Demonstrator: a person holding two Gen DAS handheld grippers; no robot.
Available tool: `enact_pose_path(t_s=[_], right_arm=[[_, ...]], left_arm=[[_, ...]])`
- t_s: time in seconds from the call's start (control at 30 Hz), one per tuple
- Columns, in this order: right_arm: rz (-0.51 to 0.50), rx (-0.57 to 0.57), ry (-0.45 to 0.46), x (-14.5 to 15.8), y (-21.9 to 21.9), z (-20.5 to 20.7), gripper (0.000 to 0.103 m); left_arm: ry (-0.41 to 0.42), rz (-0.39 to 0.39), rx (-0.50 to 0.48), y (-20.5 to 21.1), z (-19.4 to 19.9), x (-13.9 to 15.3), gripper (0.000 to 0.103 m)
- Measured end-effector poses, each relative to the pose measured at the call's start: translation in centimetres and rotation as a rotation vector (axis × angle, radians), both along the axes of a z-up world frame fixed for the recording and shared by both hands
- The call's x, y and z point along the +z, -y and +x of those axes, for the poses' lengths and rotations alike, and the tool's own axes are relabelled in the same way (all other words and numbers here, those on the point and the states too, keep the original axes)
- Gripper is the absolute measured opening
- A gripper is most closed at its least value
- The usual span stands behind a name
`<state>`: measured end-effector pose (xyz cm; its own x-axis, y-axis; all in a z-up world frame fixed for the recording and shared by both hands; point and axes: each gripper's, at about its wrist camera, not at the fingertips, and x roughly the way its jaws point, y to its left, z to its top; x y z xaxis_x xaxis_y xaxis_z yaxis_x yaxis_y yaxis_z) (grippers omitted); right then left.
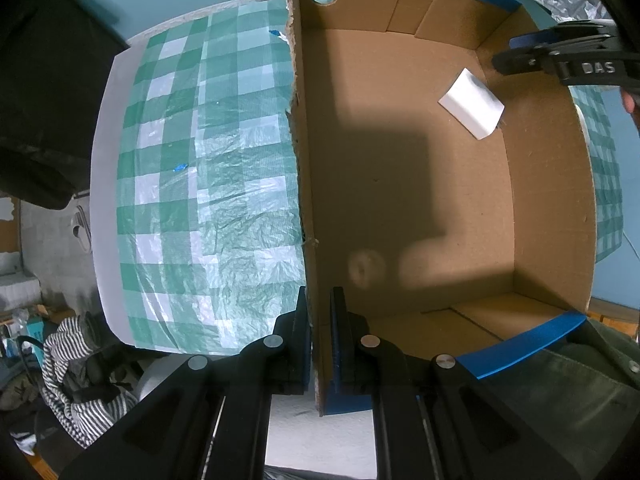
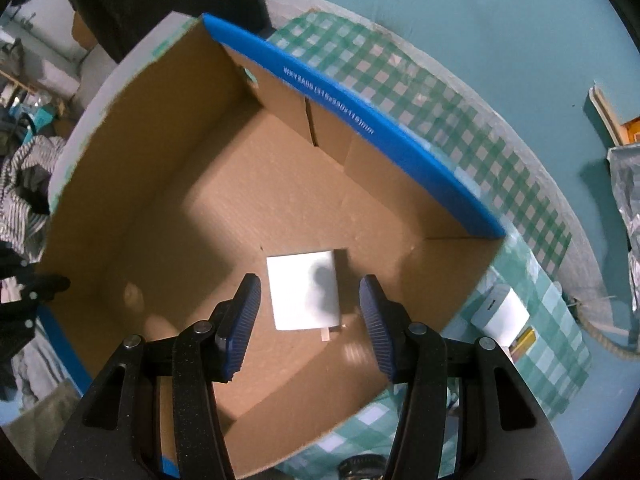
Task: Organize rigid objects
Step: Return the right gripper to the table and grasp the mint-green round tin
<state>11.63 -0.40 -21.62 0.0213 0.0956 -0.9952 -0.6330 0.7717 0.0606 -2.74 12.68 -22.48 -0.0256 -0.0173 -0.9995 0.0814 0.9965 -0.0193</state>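
While clamped on the cardboard box (image 1: 420, 200) wall, left claw (image 1: 320, 320); right claw (image 2: 310, 312) agape, empty, above white block (image 2: 304, 290).

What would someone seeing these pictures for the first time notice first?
The big open cardboard box with blue edges fills both views, standing on a green-checked tablecloth. A single white flat block lies on its floor, with the right gripper open above it. The left gripper is clamped on the box's side wall.

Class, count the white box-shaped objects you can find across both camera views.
2. One white block lies on the floor of the cardboard box. Another white object sits outside it on the checked cloth. Others may be hidden.
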Motion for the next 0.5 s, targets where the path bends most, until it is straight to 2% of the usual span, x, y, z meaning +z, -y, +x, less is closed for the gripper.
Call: enact_pose_path(t_s=[0.07,0.4,0.5], right_arm=[[0.008,-0.006,0.015,0.8,0.3,0.0,0.062],[0.054,-0.049,0.075,4.7,3.1,0.1,0.063],[0.053,-0.074,0.075,5.2,4.5,0.0,0.068]], left_arm=[[0.000,-0.001,-0.001,0.0,0.1,0.0,0.008],[0.000,0.000,-0.007,-0.1,0.2,0.1,0.008],[0.000,-0.001,-0.008,-0.1,0.3,0.1,0.008]])
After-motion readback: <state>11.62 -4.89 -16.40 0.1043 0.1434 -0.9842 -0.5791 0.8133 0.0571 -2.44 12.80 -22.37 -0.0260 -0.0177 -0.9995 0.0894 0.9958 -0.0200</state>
